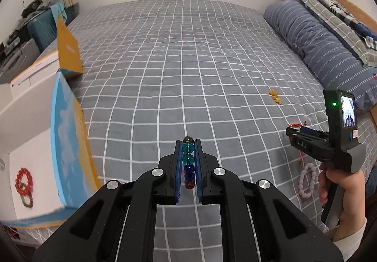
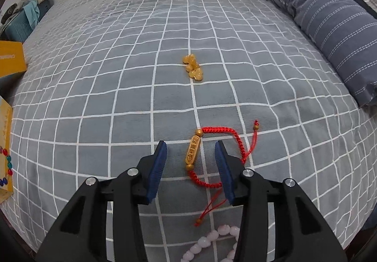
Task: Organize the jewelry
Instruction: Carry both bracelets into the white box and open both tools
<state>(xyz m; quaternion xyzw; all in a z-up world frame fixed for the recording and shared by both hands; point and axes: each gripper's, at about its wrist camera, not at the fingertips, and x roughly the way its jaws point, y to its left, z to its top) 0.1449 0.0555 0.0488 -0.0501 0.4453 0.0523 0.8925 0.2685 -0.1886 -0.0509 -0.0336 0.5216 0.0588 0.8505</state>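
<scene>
Your left gripper (image 1: 188, 144) fills the bottom of the left wrist view, its blue pads clamped together on a multicoloured bead bracelet (image 1: 188, 163), teal, dark blue and red beads stacked in a line between them, lifted over the checked grey bedspread (image 1: 165, 62). To your left stands an open white box (image 1: 33, 163) with a blue and yellow flap; a red bead bracelet (image 1: 23, 182) and a green one (image 1: 27, 200) lie on its floor. The raised flap stands between your gripper and those two. Beyond it sits another box with a yellow lid (image 1: 68, 50). At the right edge, your right hand (image 1: 339, 186) holds the right gripper (image 1: 294, 133) low over the bed, with a pale pink bead bracelet (image 1: 306, 182) just below it and a small clump of amber beads (image 1: 275, 96) further out. A striped blue bolster (image 1: 318, 45) lies along the far right.

Seen from the right wrist, your right gripper (image 2: 190, 151) stands with its pads apart, pressing on nothing. Between them on the bedspread (image 2: 117, 73) lies a red braided cord bracelet (image 2: 219, 131) with its engraved golden barrel bead (image 2: 192, 152); part of the cord runs under the right pad. Pink beads (image 2: 205, 242) curl near the bottom edge, close behind the cord's tassel. Amber beads (image 2: 193, 69) sit well ahead, apart from the rest. The bolster (image 2: 329, 14) borders the right side, the yellow box (image 2: 11, 57) the left.
</scene>
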